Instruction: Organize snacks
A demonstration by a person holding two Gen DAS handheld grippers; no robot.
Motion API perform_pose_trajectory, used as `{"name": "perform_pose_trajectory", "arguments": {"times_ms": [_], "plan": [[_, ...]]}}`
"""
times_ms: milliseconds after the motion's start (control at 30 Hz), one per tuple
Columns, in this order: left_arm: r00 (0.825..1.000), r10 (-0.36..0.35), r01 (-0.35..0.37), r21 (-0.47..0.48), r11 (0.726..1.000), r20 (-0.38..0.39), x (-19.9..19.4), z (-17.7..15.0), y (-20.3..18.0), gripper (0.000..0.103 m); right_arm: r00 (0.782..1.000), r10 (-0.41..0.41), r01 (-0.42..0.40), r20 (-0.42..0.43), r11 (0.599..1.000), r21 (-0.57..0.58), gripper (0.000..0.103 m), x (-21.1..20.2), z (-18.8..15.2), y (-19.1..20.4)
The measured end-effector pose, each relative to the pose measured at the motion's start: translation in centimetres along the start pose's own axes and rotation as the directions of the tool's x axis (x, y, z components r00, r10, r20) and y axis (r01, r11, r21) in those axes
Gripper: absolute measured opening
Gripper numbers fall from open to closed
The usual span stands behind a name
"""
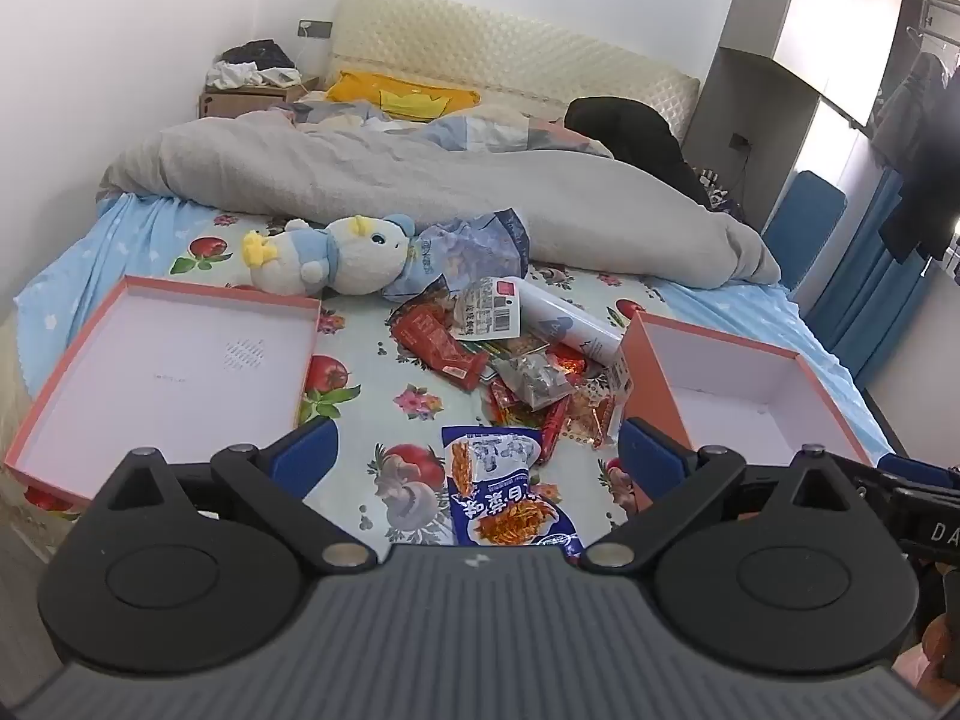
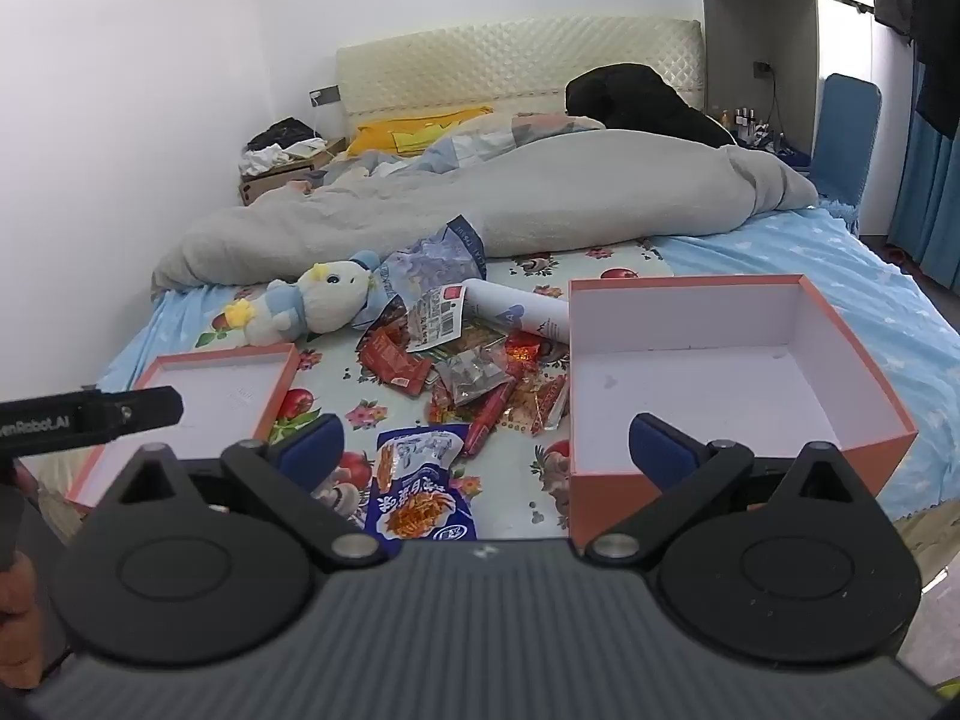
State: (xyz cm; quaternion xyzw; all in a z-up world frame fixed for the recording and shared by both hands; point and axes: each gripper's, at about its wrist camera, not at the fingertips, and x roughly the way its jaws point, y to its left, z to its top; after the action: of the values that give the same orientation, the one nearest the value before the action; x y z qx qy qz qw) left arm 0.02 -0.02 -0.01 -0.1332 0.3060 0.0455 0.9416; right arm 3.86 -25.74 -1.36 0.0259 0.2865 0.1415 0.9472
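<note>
A heap of snack packets (image 1: 528, 372) (image 2: 480, 372) lies mid-bed on the flowered sheet, mostly red and clear wrappers. Closest to me lies a blue noodle-snack bag (image 1: 507, 489) (image 2: 420, 486). An orange box with a white inside (image 1: 738, 396) (image 2: 714, 384) stands right of the heap, and its shallow lid (image 1: 162, 372) (image 2: 204, 402) lies to the left. My left gripper (image 1: 477, 450) hovers open over the blue bag, touching nothing. My right gripper (image 2: 486, 450) is open too, its right finger over the box's front wall.
A blue-and-white plush toy (image 1: 336, 258) (image 2: 312, 306) and a crumpled blue bag (image 1: 474, 246) lie behind the heap, with a white tube (image 1: 570, 318) (image 2: 522, 306) beside it. A grey duvet (image 1: 420, 180) covers the far bed. Blue curtains and a chair stand at right.
</note>
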Motion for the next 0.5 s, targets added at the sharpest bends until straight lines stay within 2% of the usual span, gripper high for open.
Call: {"name": "perform_pose_trajectory", "arguments": {"times_ms": [500], "plan": [[1.000, 0.000, 0.000, 0.013, 1.000, 0.021, -0.50, 0.61, -0.05, 0.101, 1.000, -0.004, 0.004, 0.006, 1.000, -0.005, 0.103, 0.24, -0.17, 0.13]]}}
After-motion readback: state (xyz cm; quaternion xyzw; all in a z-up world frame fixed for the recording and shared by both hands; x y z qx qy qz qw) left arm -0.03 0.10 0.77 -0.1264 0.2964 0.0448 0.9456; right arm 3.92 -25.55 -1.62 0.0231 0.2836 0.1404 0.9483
